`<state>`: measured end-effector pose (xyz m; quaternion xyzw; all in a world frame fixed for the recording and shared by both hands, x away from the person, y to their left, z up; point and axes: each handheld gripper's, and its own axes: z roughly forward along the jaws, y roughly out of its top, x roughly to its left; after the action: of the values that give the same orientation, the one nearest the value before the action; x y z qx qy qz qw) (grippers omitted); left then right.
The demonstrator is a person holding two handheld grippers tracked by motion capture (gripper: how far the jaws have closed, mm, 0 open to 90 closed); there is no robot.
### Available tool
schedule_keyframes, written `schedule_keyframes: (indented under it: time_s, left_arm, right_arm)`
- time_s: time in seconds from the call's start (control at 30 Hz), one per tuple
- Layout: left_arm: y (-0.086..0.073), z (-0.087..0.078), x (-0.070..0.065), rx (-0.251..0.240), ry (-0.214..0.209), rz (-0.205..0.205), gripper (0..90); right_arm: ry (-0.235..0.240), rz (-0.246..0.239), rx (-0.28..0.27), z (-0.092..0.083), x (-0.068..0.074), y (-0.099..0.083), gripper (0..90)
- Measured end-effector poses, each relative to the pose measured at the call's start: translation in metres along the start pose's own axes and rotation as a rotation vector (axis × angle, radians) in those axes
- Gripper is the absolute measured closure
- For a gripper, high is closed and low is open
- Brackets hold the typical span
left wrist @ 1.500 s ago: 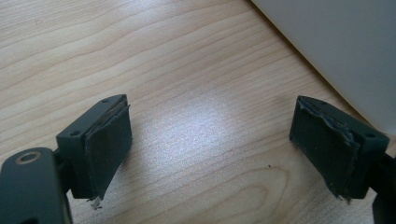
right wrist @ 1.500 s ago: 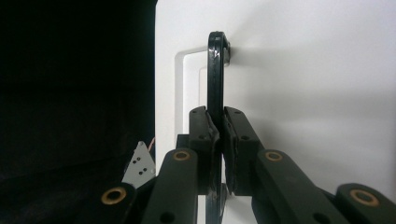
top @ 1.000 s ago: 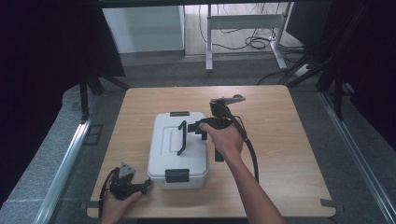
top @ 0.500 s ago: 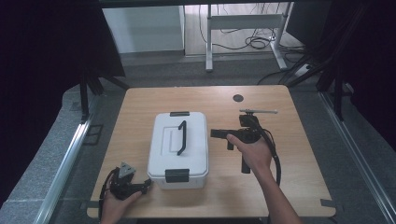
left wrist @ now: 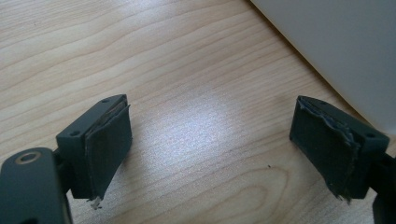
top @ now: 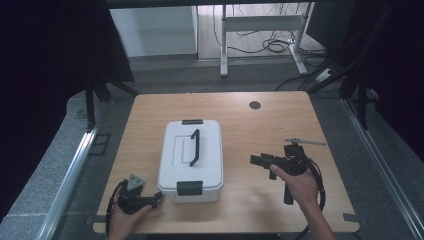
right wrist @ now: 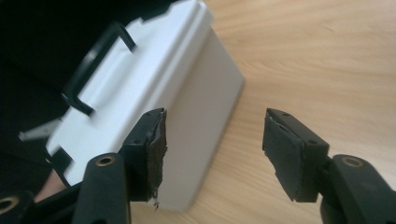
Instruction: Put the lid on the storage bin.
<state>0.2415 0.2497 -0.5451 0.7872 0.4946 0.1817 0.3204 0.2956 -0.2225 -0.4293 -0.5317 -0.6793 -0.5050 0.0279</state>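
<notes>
A white lidded box [top: 190,155] with a black handle [top: 194,147] and black latches sits in the middle of the wooden table [top: 240,125]. My right gripper [top: 257,161] hovers to the right of the box, apart from it and pointing at its side. Its jaws have just been opening, and they stand open with nothing between them. The right gripper view shows the box [right wrist: 187,93] a little way beyond my right gripper [right wrist: 215,149]. My left gripper [top: 156,199] rests at the box's near left corner, open. In its own view my left gripper [left wrist: 210,149] frames bare wood beside the box wall [left wrist: 345,51].
A dark round grommet [top: 255,105] is set in the table near its far edge. A metal rail [top: 70,175] runs along the left side. A desk frame [top: 260,22] and cables lie on the floor beyond.
The right hand drew away from the box's handle, moving right and toward the table's front edge, and its jaws spread wider. The left gripper stayed put.
</notes>
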Motion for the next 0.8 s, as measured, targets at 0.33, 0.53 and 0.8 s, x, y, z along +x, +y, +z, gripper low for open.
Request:
schedule_keyframes:
  time_s: [0.33,0.53,0.8]
  left_arm:
    - [0.0,0.0,0.0,0.001,0.0,-0.001,12.8]
    - [0.0,0.0,0.0,0.001,0.0,0.0,12.8]
    - [0.0,0.0,0.0,0.0,-0.001,-0.001,12.8]
  right_arm:
    - [-0.056,0.025,0.014,-0.014,-0.038,-0.021,36.9]
    - [-0.073,0.055,0.027,-0.012,-0.049,-0.031,36.8]
    - [-0.078,0.061,0.037,-0.008,-0.052,-0.036,35.1]
